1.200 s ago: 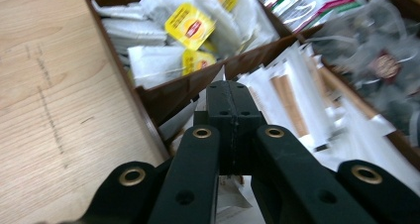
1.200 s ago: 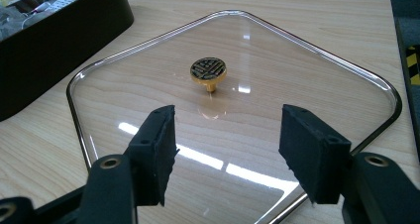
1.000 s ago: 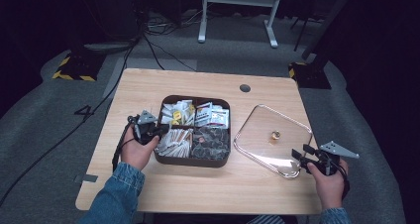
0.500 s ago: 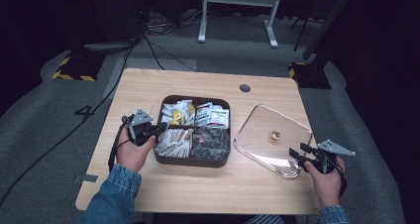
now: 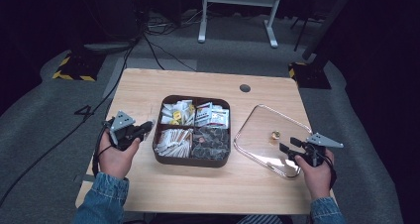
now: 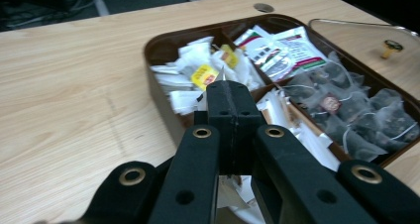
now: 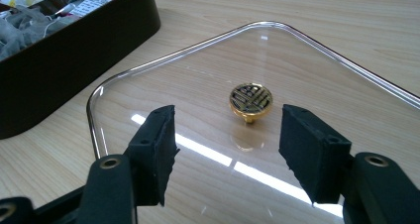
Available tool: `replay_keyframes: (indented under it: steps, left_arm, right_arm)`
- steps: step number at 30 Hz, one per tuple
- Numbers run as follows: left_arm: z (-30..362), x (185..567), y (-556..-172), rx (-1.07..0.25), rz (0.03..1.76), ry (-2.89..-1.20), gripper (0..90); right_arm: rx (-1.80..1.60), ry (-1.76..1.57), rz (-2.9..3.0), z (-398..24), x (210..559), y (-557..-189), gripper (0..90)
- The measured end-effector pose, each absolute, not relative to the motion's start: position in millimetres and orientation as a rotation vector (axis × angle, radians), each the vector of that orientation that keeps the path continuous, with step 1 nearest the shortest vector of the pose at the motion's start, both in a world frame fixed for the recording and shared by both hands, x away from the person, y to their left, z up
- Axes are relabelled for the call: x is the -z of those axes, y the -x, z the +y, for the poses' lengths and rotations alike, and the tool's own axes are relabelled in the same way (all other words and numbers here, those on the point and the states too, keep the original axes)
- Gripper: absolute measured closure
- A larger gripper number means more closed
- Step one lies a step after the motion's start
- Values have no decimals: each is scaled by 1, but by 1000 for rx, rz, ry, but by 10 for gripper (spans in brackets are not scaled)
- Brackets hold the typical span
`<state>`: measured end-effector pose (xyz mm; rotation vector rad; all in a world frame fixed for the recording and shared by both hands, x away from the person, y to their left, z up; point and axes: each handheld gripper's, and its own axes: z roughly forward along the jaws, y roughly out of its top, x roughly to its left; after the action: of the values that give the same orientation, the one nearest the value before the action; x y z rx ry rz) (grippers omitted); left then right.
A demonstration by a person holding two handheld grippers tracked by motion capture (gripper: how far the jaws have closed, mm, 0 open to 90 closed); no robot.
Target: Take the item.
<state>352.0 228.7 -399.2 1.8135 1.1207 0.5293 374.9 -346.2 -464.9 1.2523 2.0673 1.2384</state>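
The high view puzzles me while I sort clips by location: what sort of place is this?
Probably a recording studio or lab, not a home: a lone wooden table on grey carpet, black cables trailing across the floor, hazard-striped stand bases in dark surroundings.

The left tongs [image 5: 146, 127] have moved away from the brown box [image 5: 192, 160]: before, their tip was at the box's left rim, and now it stands just beside it, a bit more to the left. The right tongs [image 5: 286, 150] have moved a little along the near edge of the glass lid [image 5: 257, 135].
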Motion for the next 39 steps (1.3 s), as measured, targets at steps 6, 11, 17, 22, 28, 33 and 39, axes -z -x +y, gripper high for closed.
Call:
replay_keyframes:
  steps: [6, 11, 17, 22, 28, 33, 39]
  left_arm:
    - [244, 401, -343, -554, 1170, -1797, 900]
    - [260, 400, -332, -596, 1218, -1761, 900]
    - [271, 400, -324, -631, 1253, -1757, 900]
    - [277, 405, -321, -647, 1280, -1760, 900]
    - [286, 415, -321, -639, 1321, -1766, 900]
    - [294, 428, -324, -620, 1348, -1787, 900]
    - [301, 443, -327, -610, 1398, -1822, 900]
  right_arm:
    - [-1257, -1228, 2088, -334, 463, -384, 400]
    - [-1270, -1199, 2110, -322, 463, -392, 399]
    - [-1283, -1170, 2130, -312, 462, -399, 399]
    - [-1293, -1160, 2141, -306, 462, -403, 399]
    - [-1304, -1145, 2155, -300, 462, -407, 399]
    - [-1309, -1143, 2157, -296, 461, -409, 399]
    - [-1313, -1149, 2159, -295, 462, -411, 398]
